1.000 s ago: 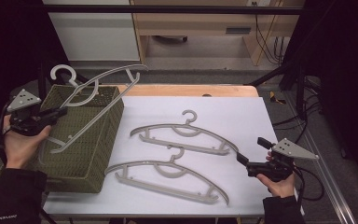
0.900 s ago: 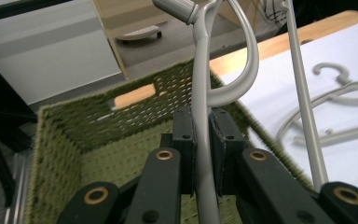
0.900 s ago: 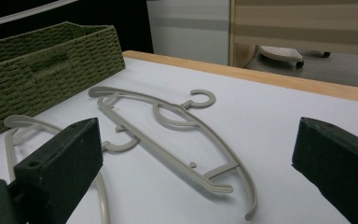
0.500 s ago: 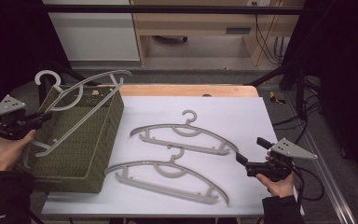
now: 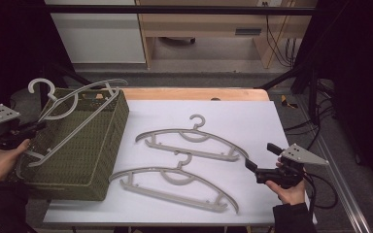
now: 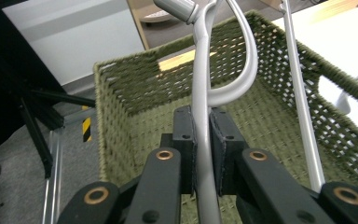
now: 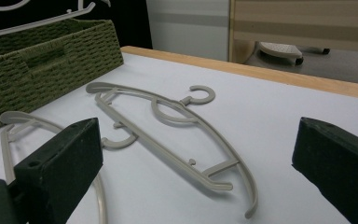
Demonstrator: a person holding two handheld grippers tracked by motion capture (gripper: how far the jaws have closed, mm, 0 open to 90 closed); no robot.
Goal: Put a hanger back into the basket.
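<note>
Left gripper [image 5: 31, 128] is clamping a hanger [image 5: 73, 109] slanted over the basket [image 5: 104, 145], hook [image 5: 41, 87] jutting past the rim and risking a snag. Right gripper [image 5: 260, 162] is waiting, jaws wide, near two hangers [image 5: 194, 143] on the table [image 5: 252, 116].

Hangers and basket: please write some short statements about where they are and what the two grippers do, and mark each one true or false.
1. The left gripper is shut on a hanger. True.
2. That held hanger lies flat on the white table. False: it is held over the green basket, with its hook beyond the basket's far left corner.
3. Two more hangers lie on the table, a far one and a near one. True.
4. The right gripper is shut on the near hanger. False: its jaws stand open and hold nothing.
5. The basket stands at the table's right end. False: it stands at the left end.
</note>
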